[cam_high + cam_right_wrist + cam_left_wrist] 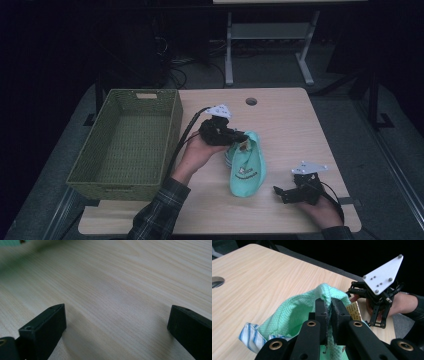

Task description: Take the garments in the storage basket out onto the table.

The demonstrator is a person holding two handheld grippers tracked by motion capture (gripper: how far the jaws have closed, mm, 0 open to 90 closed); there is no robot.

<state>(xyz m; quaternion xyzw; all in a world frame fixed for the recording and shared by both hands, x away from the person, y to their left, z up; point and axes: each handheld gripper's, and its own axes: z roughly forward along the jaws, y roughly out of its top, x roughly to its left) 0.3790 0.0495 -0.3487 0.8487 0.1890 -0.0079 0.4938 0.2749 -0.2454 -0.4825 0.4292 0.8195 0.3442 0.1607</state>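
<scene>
From the high view, the left tool (239, 136) pinches the mint green cloth (247, 167) mid-worktop (290, 120), beside the woven basket (95, 170), apparently its destination, not yet reached. The left gripper view shows jaws clamped on a fold (327, 293). In the right gripper view, jaws stand apart over bare wood.

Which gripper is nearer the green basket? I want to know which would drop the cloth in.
Left. The left gripper, jaws shut on the mint cloth, sits just right of the green basket. The right gripper rests open near the table's opposite front corner, beyond the cloth.
</scene>
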